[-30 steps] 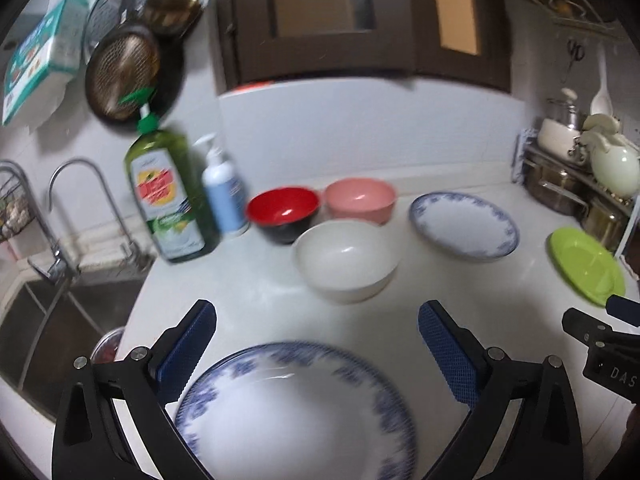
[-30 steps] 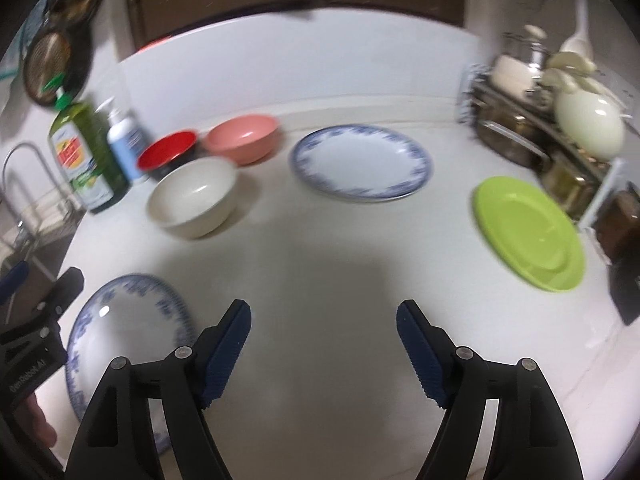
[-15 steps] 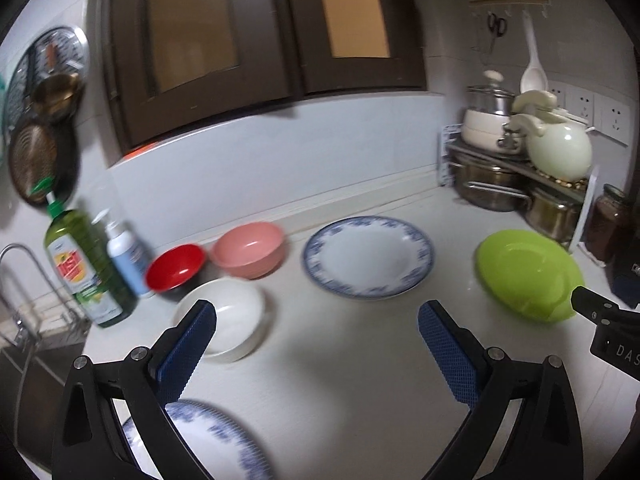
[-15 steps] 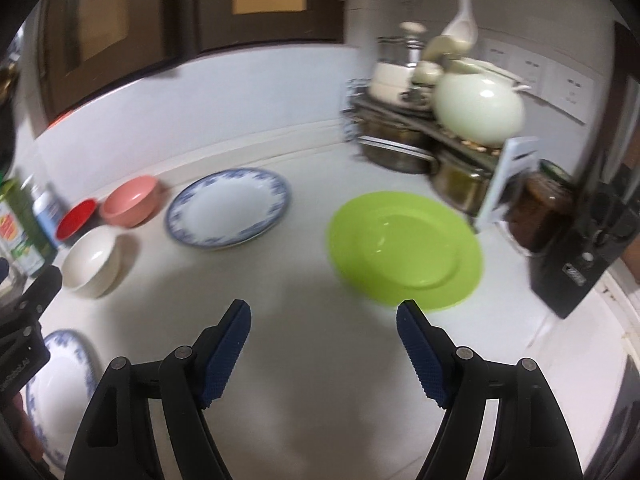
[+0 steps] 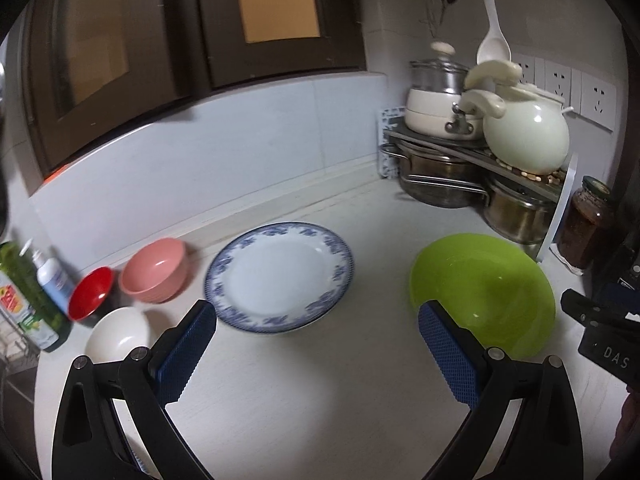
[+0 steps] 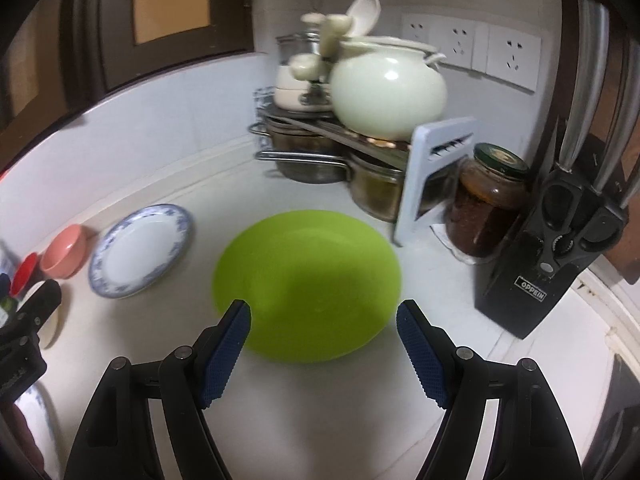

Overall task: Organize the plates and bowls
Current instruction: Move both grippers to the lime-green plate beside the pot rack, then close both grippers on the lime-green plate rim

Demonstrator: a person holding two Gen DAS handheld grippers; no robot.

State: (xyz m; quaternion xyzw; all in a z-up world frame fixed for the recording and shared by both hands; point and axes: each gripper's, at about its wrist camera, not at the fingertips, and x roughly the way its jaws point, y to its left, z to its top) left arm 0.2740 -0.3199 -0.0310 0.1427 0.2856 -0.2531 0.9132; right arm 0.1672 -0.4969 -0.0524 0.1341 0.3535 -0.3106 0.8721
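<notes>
Hovering both grippers over the counter (image 5: pixel 320 400) w/ nothing in either — my right gripper (image 6: pixel 324 348) has its jaws spread wide and empty, squared up on the near rim of the green plate (image 6: pixel 306 284), which I take as landmark for everything else. My left gripper (image 5: pixel 316 352) is likewise spread, nothing between the pads, aimed at bare counter between the green plate and the blue-rimmed plate (image 5: pixel 280 276).

Relative to the green plate: blue-rimmed plate sits to its left, apart, not touching. Further left — pink bowl (image 5: pixel 156 272), then red bowl (image 5: pixel 91 293), w/ the white bowl (image 5: pixel 116 334) nearer me. All three bowls sit upright, close together, unstacked. Behind the green plate, to the right, the pot rack (image 6: pixel 320 148) w/ the pale kettle (image 6: pixel 386 92) on top; jar (image 6: pixel 486 208) and knife block (image 6: pixel 552 256) off to its right, by the wall.

My read: dishes are laid out singly so each can be taken on its own, and the jaws are wide bc a plate rim needs room to slide in. Sorting looks barely begun — plates unstacked, bowls un-nested. Green plate lies flat, so I'd expect a low, edge-on pinch; slick rim may slip.
</notes>
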